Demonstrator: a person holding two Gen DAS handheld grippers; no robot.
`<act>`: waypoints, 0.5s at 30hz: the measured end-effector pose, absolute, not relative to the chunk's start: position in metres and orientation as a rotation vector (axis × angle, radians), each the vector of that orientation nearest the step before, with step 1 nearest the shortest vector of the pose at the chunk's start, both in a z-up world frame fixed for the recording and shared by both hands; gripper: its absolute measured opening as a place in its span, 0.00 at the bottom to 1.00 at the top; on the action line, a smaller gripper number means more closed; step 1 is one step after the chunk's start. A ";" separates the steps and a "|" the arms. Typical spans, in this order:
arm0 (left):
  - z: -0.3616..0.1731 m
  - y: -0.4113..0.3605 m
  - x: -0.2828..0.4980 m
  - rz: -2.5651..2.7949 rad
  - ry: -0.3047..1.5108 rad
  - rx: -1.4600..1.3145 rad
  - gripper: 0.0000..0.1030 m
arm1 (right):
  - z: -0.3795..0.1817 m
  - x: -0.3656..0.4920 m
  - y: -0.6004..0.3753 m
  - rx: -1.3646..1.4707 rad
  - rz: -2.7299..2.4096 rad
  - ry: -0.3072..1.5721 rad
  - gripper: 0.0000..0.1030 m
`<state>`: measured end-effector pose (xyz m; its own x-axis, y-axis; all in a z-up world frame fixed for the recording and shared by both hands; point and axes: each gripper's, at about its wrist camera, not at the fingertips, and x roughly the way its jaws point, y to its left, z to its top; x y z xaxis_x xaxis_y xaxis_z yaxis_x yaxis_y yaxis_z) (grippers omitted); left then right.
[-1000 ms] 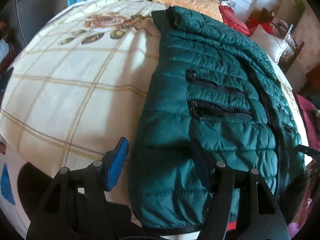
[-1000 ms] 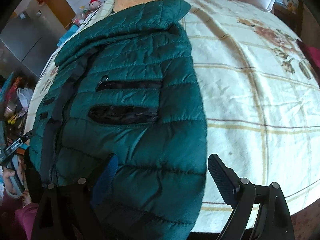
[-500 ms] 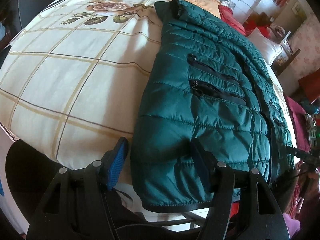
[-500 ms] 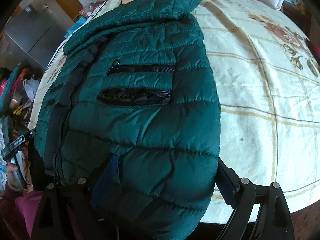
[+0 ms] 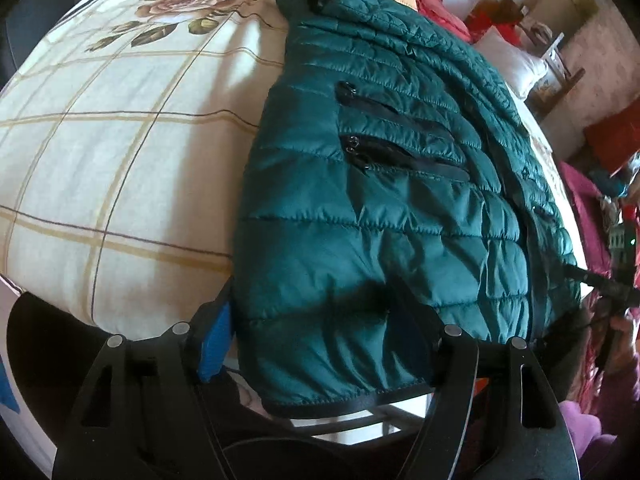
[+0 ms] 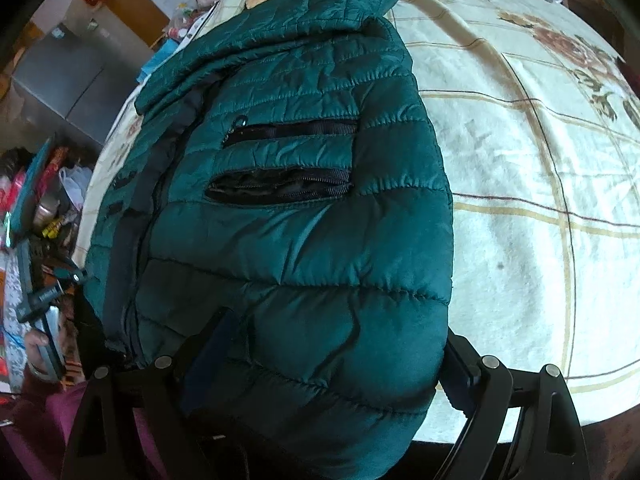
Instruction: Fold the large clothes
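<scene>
A dark green quilted puffer jacket point(image 5: 380, 184) lies lengthwise on the bed, its black-trimmed hem hanging over the near edge. Two black zip pockets show on each front panel. My left gripper point(image 5: 316, 332) is open, its fingers either side of the hem's left corner, the jacket between them. In the right wrist view the jacket point(image 6: 304, 216) fills the middle, and my right gripper point(image 6: 332, 364) is open with its fingers astride the hem's right corner. The hem hides the inner faces of the fingers.
The bed has a cream checked cover point(image 5: 112, 152) with a rose print point(image 5: 176, 4). Orange and red bedding and a white pillow point(image 5: 508, 60) lie at the far end. A person's hand with another gripper point(image 6: 44, 320) is at the left. Clutter stands beside the bed.
Both grippers have moved forward onto the jacket's hem, so the fabric now sits between the fingers of each. The jaws have stayed open.
</scene>
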<state>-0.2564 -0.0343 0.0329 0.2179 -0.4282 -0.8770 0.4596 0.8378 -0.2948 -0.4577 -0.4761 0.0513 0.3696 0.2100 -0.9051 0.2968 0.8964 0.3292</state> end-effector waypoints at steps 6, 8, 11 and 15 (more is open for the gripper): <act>0.033 -0.034 -0.257 -0.618 1.210 0.035 0.70 | 0.052 -0.462 -0.478 0.496 -0.031 1.173 0.77; 0.032 -0.034 -0.257 -0.623 1.208 0.041 0.70 | 0.055 -0.464 -0.479 0.492 -0.026 1.169 0.62; 0.032 -0.036 -0.256 -0.631 1.218 0.048 0.68 | 0.060 -0.467 -0.481 0.469 0.003 1.161 0.48; 0.032 -0.036 -0.257 -0.623 1.203 0.039 0.69 | 0.057 -0.467 -0.482 0.469 0.012 1.177 0.57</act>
